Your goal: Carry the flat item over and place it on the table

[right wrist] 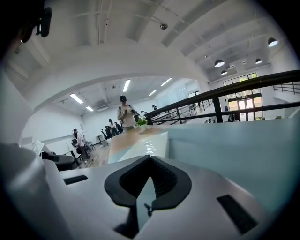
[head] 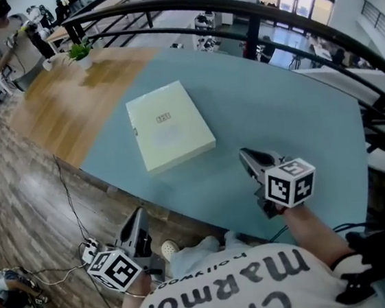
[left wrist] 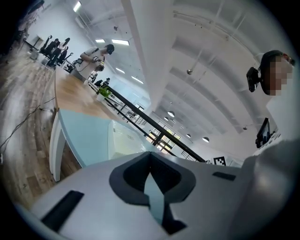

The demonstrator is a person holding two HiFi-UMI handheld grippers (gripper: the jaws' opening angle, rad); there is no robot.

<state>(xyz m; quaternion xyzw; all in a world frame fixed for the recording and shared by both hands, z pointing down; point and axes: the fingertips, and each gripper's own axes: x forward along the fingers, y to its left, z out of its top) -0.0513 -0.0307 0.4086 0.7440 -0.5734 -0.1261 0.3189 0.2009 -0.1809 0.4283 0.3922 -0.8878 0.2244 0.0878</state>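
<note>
A flat pale cream box (head: 168, 125) lies on the light blue table (head: 283, 105), a little left of its middle, and nothing touches it. My right gripper (head: 243, 152) hovers over the table to the right of the box and nearer to me, jaws shut and empty. My left gripper (head: 142, 212) hangs below the table's near edge, above the wooden floor, also shut and empty. In the left gripper view the box (left wrist: 127, 140) shows beyond the closed tips (left wrist: 150, 153). The right gripper view has the box (right wrist: 143, 147) ahead of its closed tips (right wrist: 150, 157).
A wooden tabletop (head: 69, 102) adjoins the blue one on the left, with a small potted plant (head: 80, 51) at its far end. A black railing (head: 266, 10) curves behind the table. Cables and a power strip (head: 87, 249) lie on the floor. A person (head: 8, 39) stands far left.
</note>
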